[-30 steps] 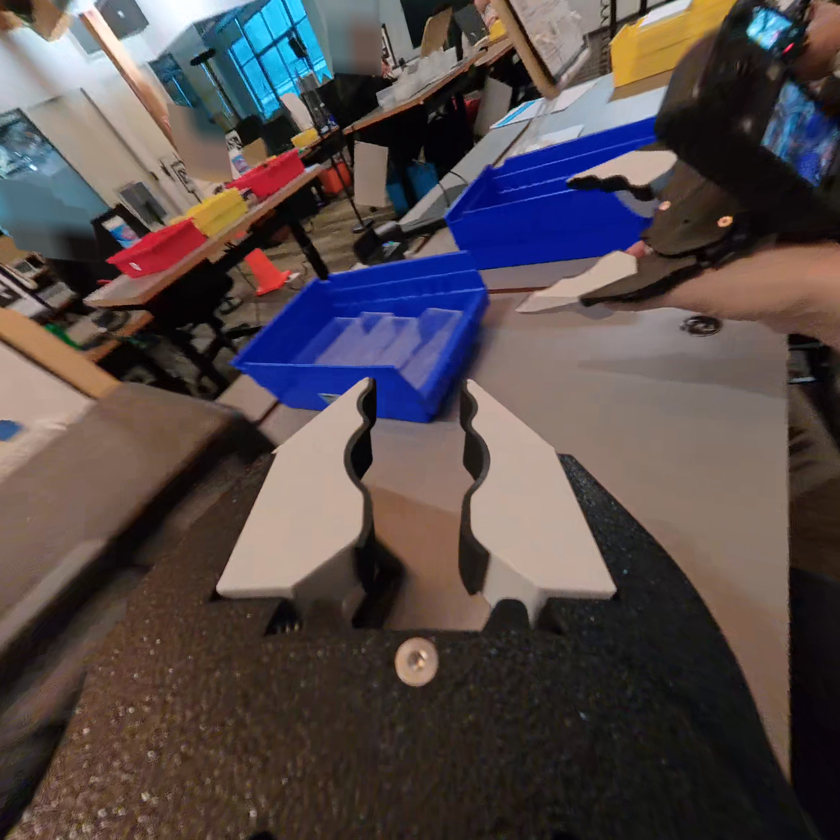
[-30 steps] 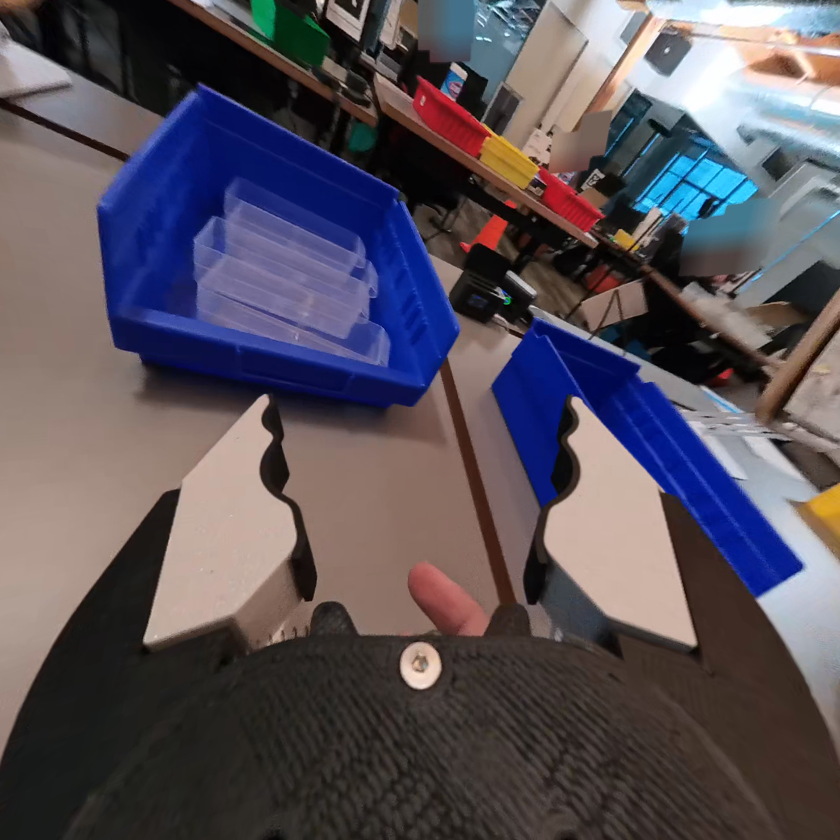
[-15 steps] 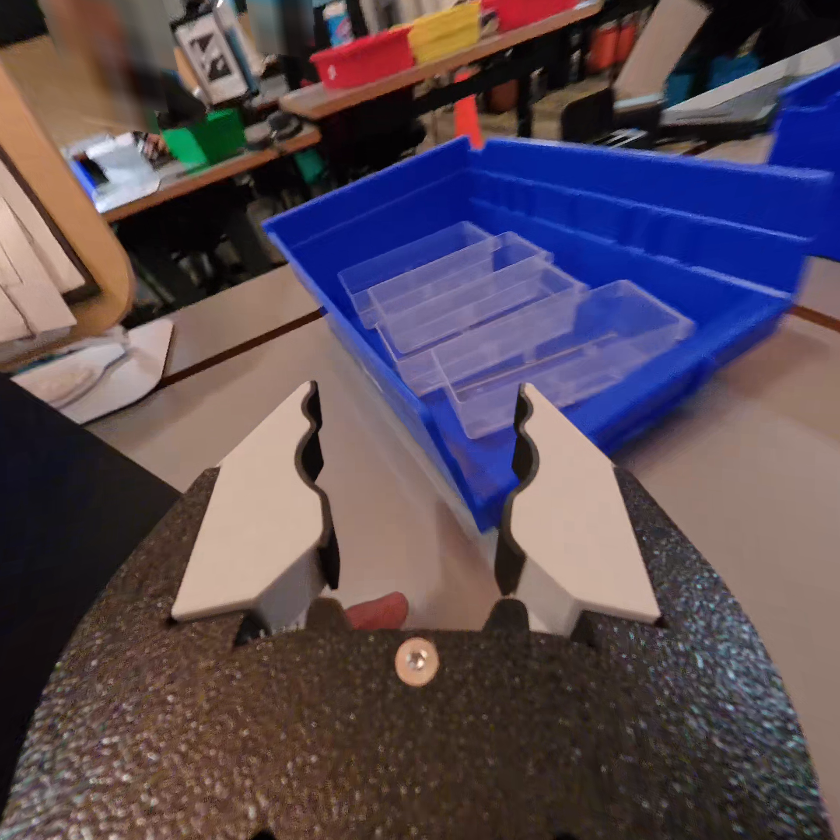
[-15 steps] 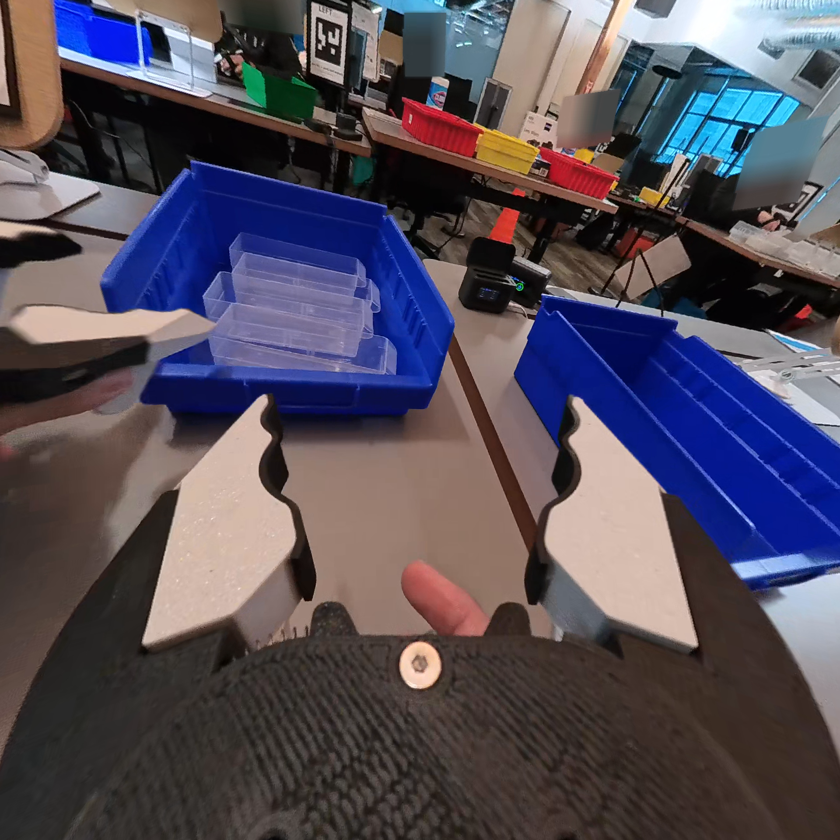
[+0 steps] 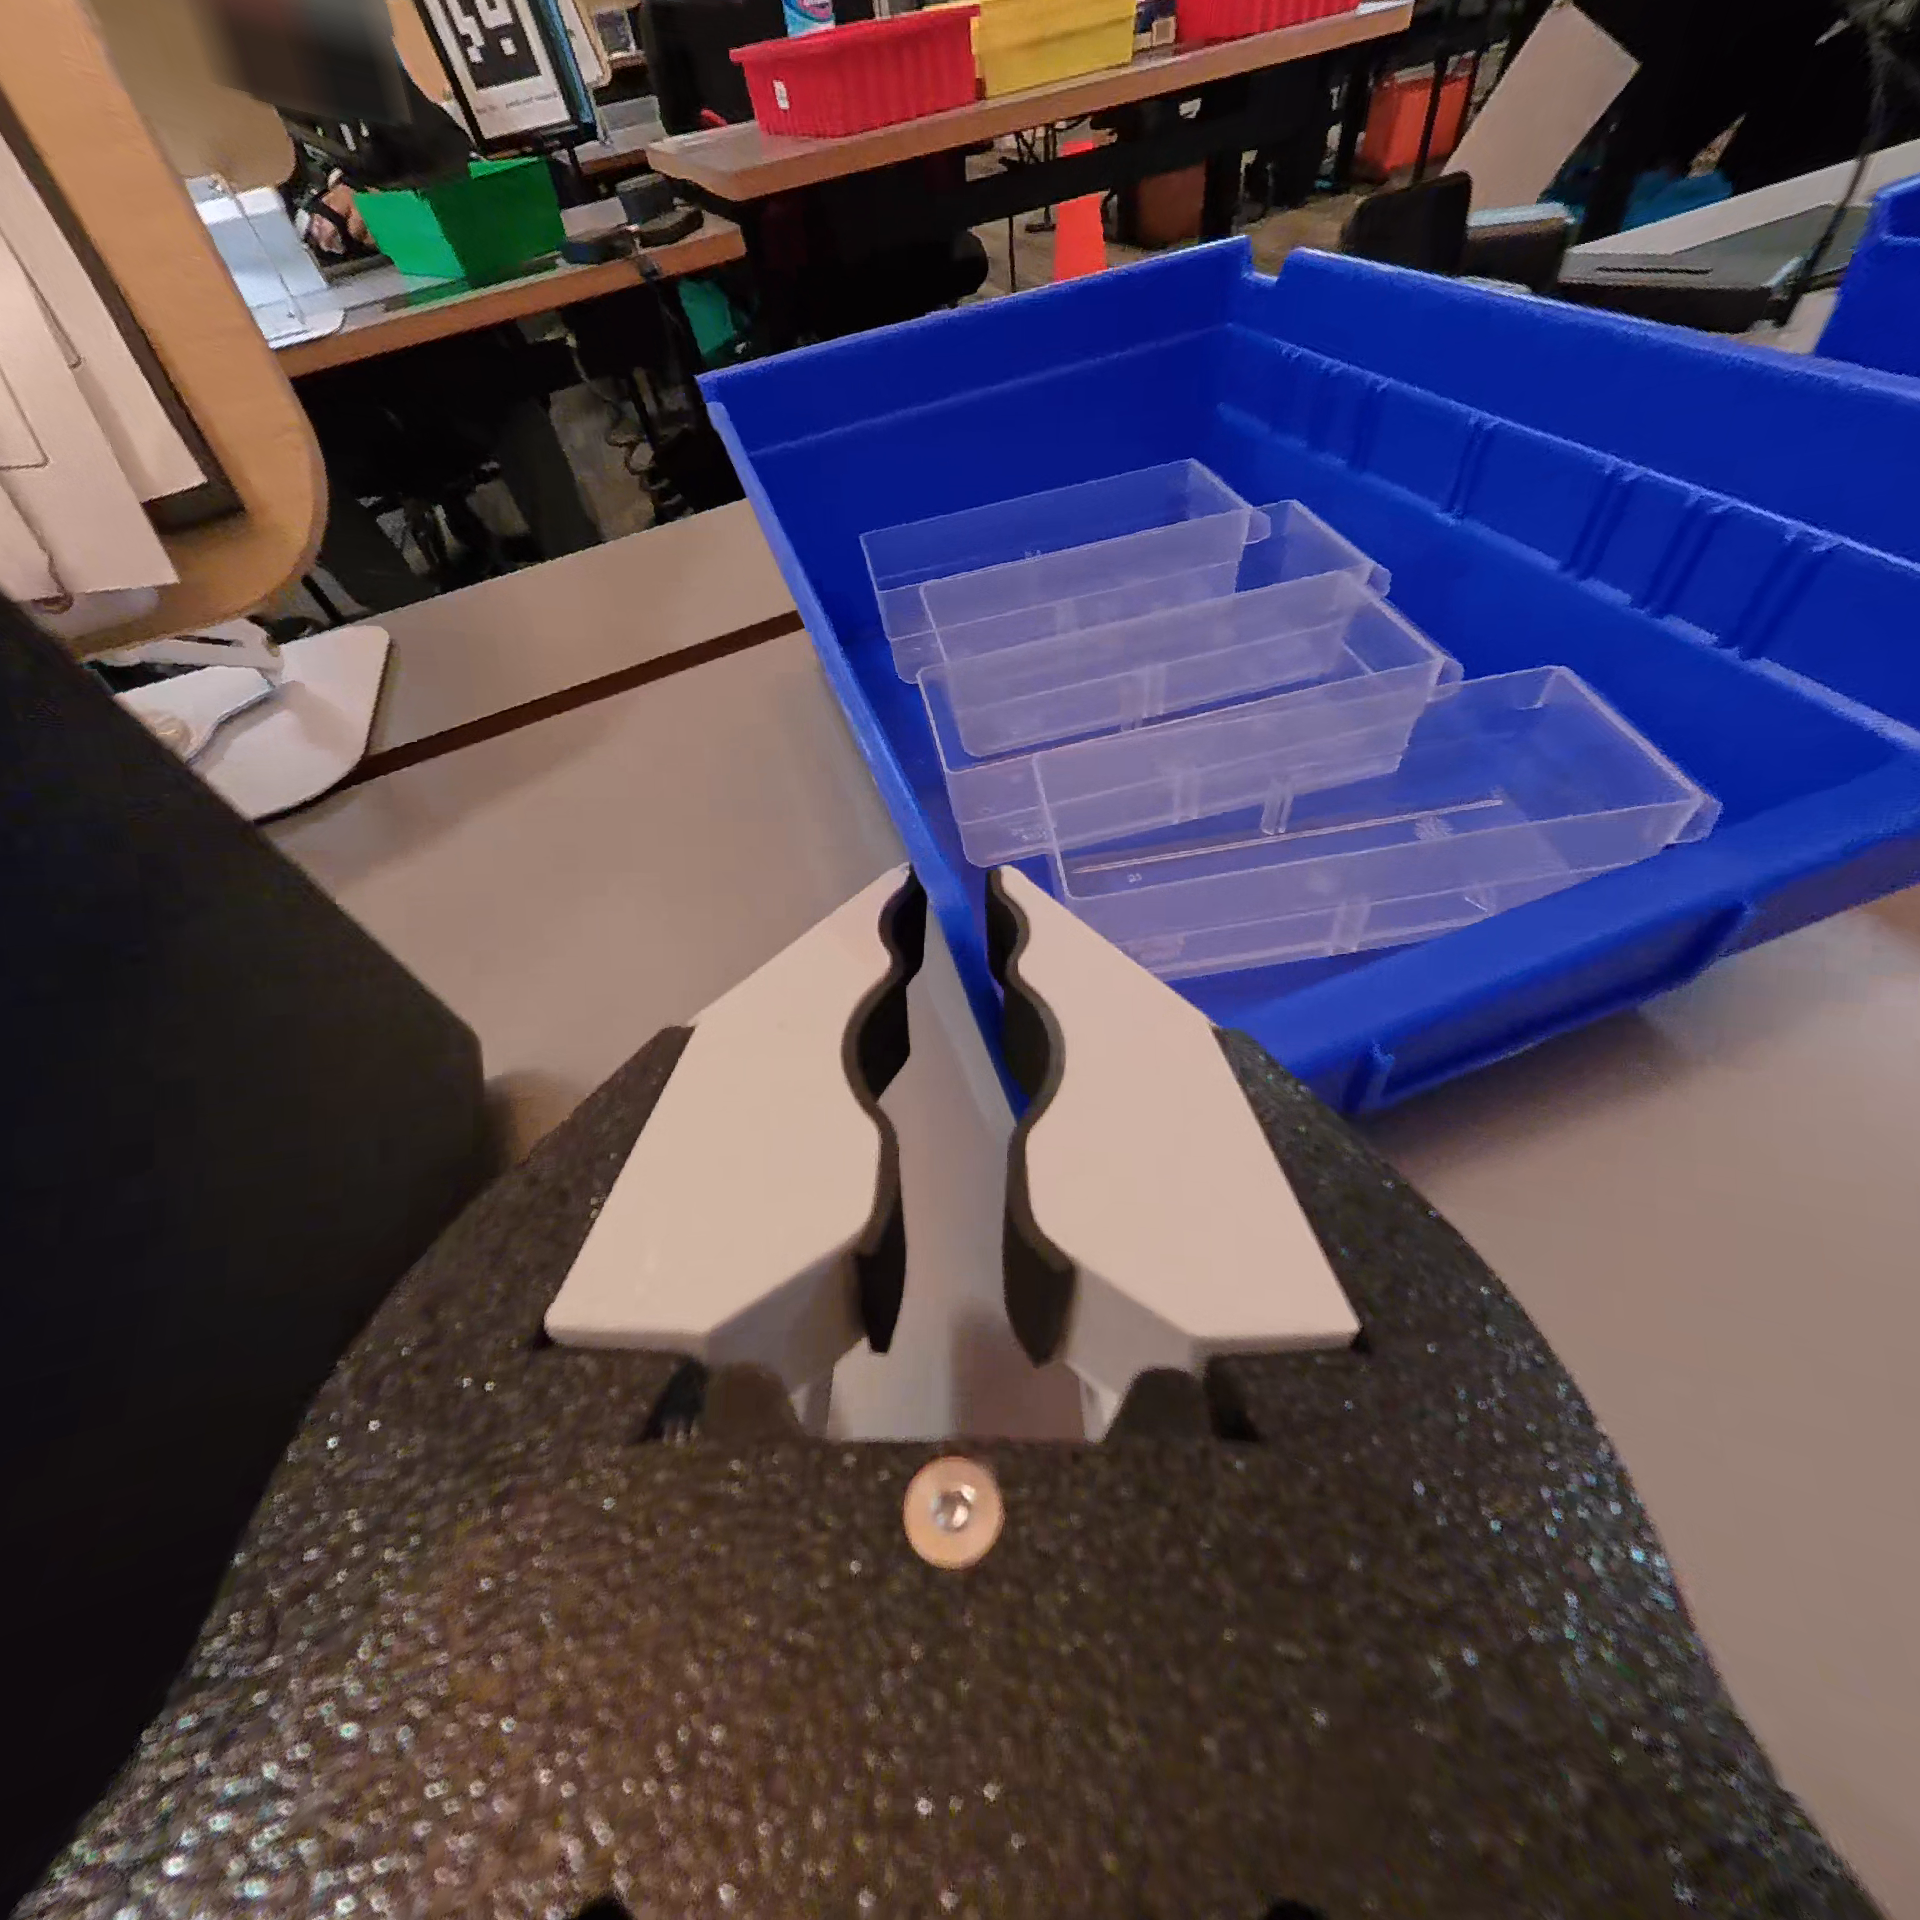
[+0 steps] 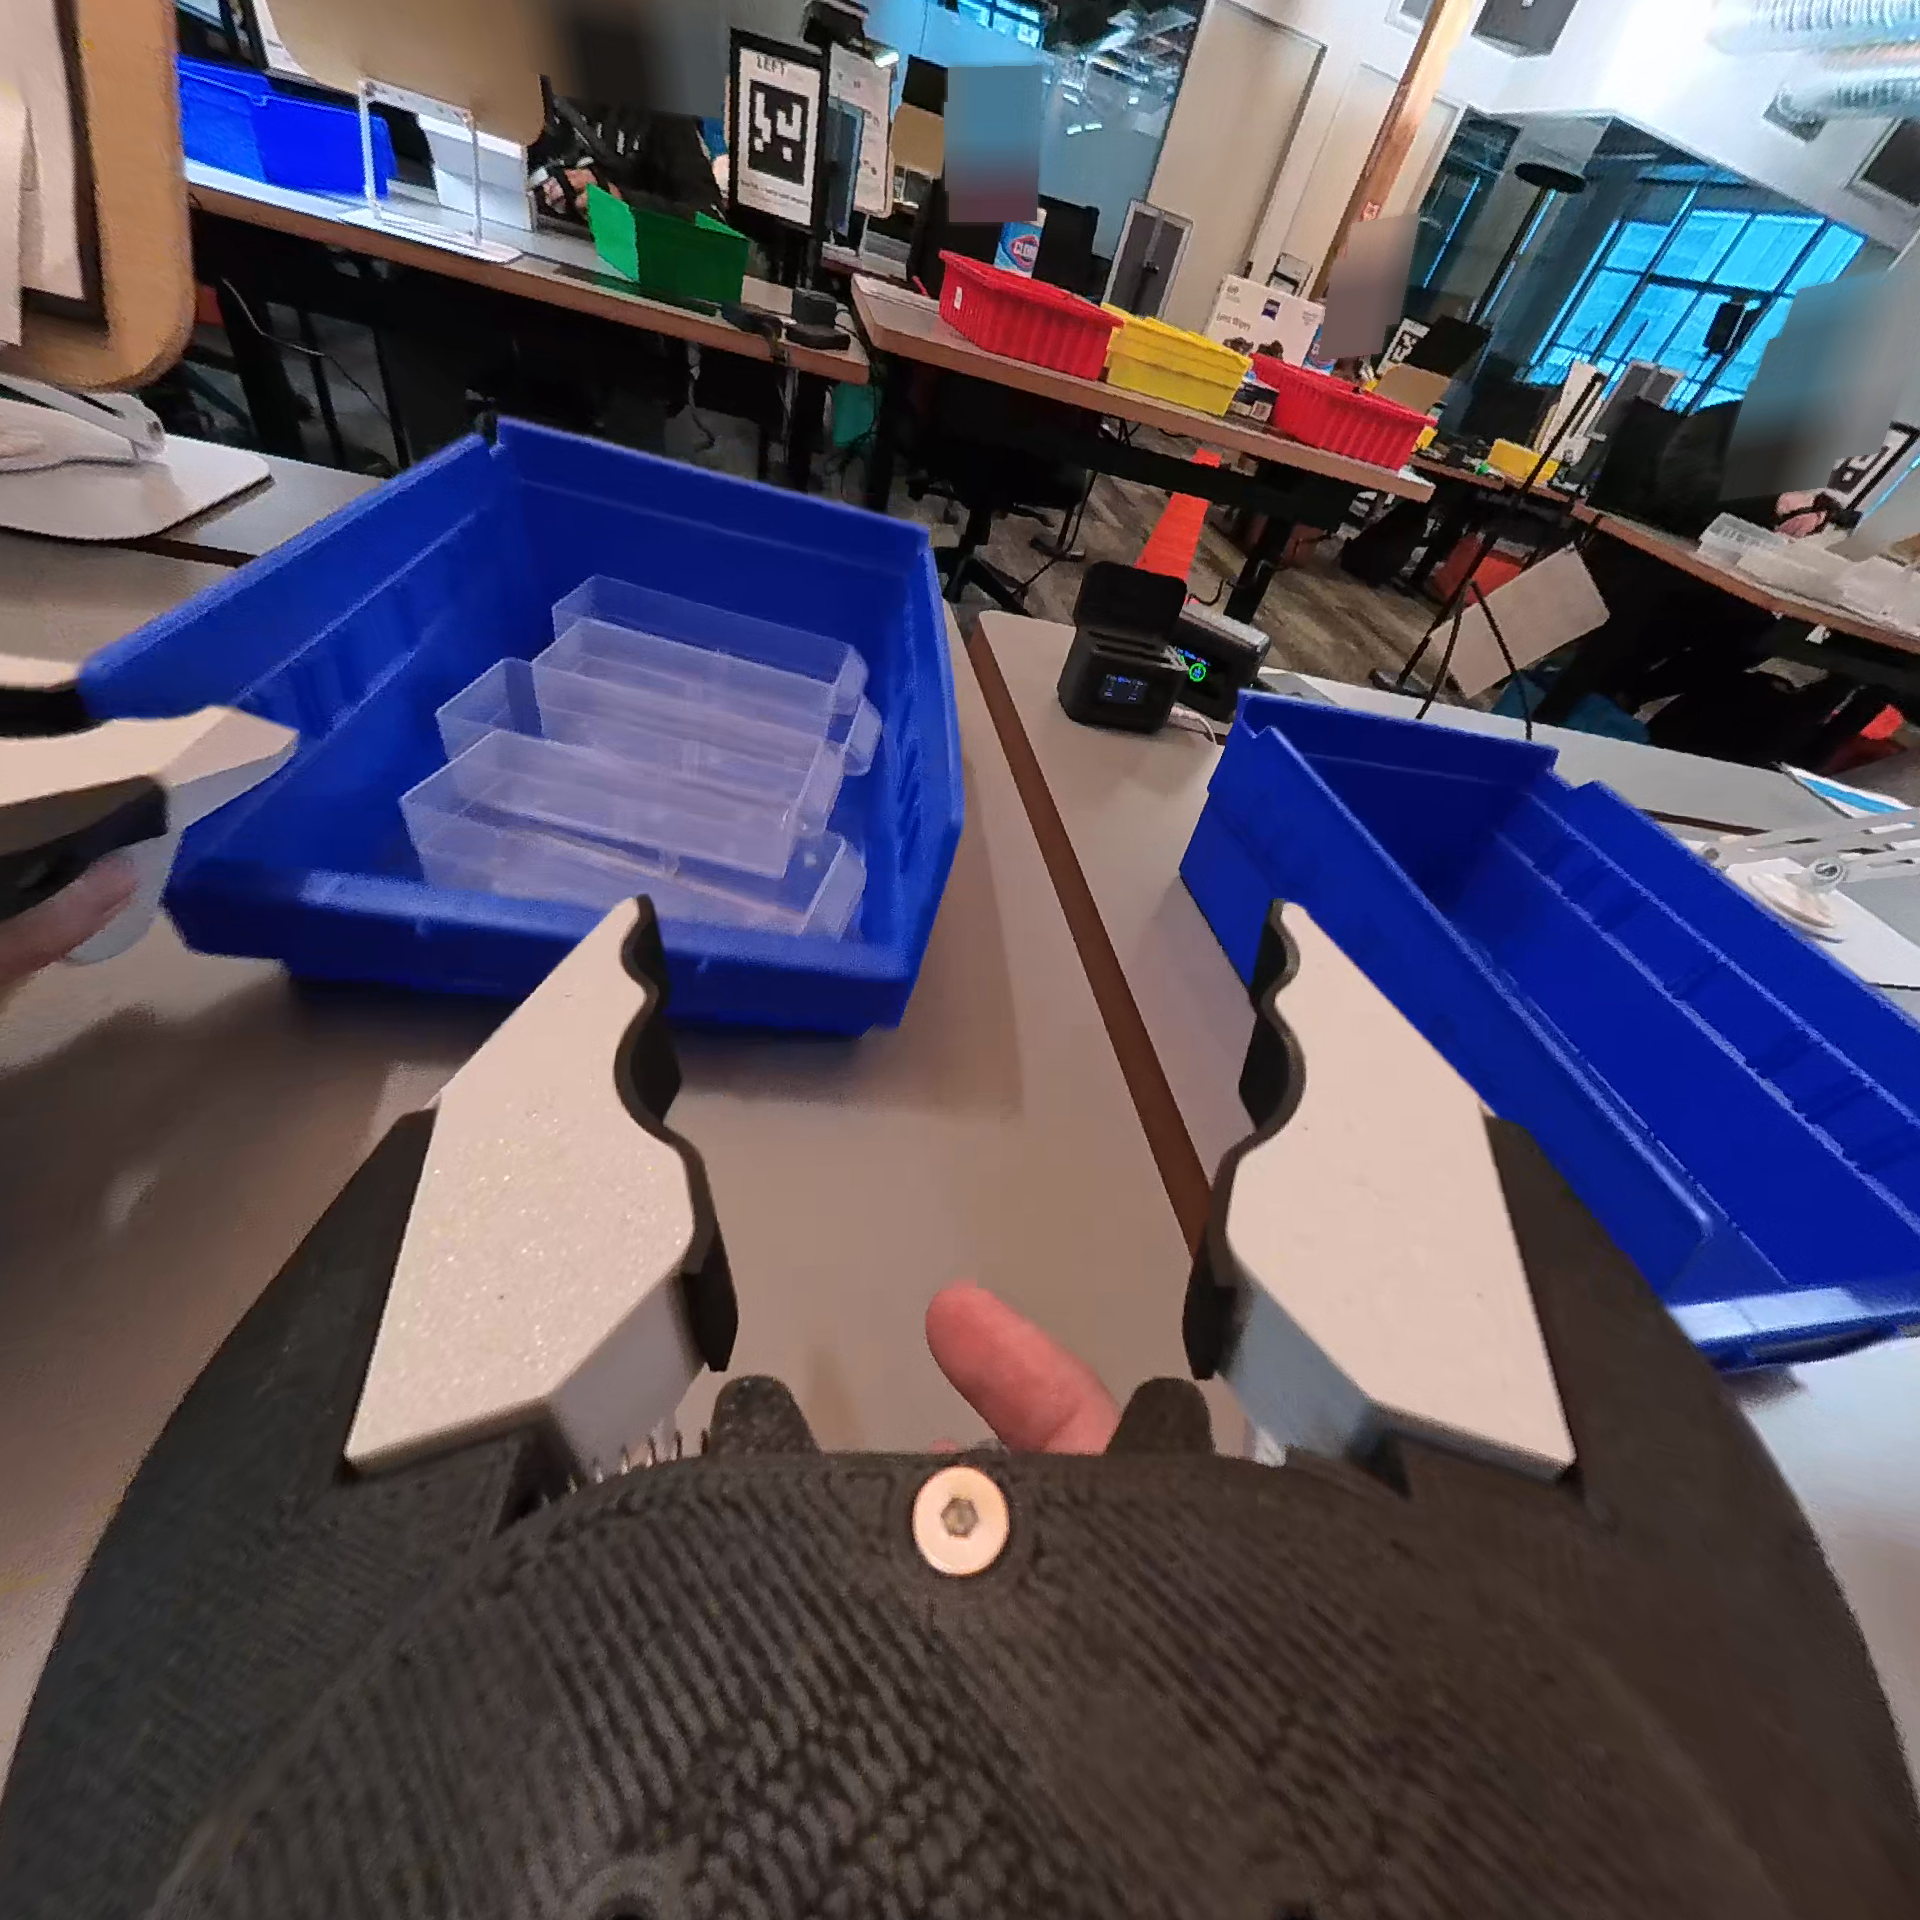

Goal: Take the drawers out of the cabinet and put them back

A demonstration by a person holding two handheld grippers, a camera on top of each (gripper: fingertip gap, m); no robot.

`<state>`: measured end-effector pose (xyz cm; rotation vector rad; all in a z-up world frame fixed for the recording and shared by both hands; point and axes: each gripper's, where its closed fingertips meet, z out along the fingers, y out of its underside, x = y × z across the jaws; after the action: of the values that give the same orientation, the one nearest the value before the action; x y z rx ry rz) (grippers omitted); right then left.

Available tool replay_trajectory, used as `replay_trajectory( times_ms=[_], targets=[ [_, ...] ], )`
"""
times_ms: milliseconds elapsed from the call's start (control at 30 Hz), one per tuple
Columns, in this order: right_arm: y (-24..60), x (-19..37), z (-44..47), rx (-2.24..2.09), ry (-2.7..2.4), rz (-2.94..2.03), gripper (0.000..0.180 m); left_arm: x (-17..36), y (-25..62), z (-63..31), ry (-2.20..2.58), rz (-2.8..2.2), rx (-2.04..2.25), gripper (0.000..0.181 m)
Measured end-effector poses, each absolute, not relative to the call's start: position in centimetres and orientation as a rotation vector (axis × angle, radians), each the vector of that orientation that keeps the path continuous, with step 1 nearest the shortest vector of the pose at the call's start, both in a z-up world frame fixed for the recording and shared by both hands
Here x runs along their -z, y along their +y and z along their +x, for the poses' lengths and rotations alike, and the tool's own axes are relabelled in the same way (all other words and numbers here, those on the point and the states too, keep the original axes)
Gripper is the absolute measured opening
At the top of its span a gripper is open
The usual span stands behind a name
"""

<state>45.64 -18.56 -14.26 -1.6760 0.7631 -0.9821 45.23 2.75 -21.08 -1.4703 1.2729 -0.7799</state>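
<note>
Several clear plastic drawers (image 5: 1174, 665) lie loose in a blue bin (image 5: 1558, 416) on the grey table. My left gripper (image 5: 951, 883) is at the bin's near left corner, its jaws closed to a narrow gap with the bin's left wall between them. In the right wrist view the same bin (image 6: 623, 488) and drawers (image 6: 644, 790) sit ahead and to the left. My right gripper (image 6: 961, 925) is open and empty above the table, short of the bin. The left gripper (image 6: 156, 748) shows at that view's left edge. No cabinet is in view.
A second blue bin (image 6: 1558, 935) stands empty to the right, across a seam in the table. A small black device (image 6: 1127, 665) sits behind the bins. A dark block (image 5: 156, 1039) fills the left of the left wrist view. Tables with coloured bins stand beyond.
My left gripper swung toward the bin with the drawers, reached its left corner and closed from wide open to a narrow gap. The right gripper stayed open and moved a little nearer.
</note>
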Motion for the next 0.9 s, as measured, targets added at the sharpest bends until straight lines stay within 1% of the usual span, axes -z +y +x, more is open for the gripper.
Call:
replay_trajectory(
  times_ms=[300, 533, 767, 900],
  targets=[
    [-19.5, 10.8, 44.4, 1.050, 0.737, -1.605, 0.111, 20.9, 1.1, 34.6, 1.480, -1.273, 0.889, 0.006],
    [-17.7, 8.5, 42.5, 1.058, 0.657, -1.586, 0.111, 20.9, 1.9, 25.5, 1.633, -1.148, 0.958, 0.003],
    [-14.3, 6.1, 39.0, 1.084, 0.521, -1.597, 0.111, 21.0, 7.4, 15.1, 1.778, -1.165, 1.010, 0.002],
    [-11.5, 4.9, 35.5, 1.024, 0.429, -1.609, 0.112, 21.1, 11.1, 9.2, 1.814, -1.205, 0.979, 0.002]
  ],
)
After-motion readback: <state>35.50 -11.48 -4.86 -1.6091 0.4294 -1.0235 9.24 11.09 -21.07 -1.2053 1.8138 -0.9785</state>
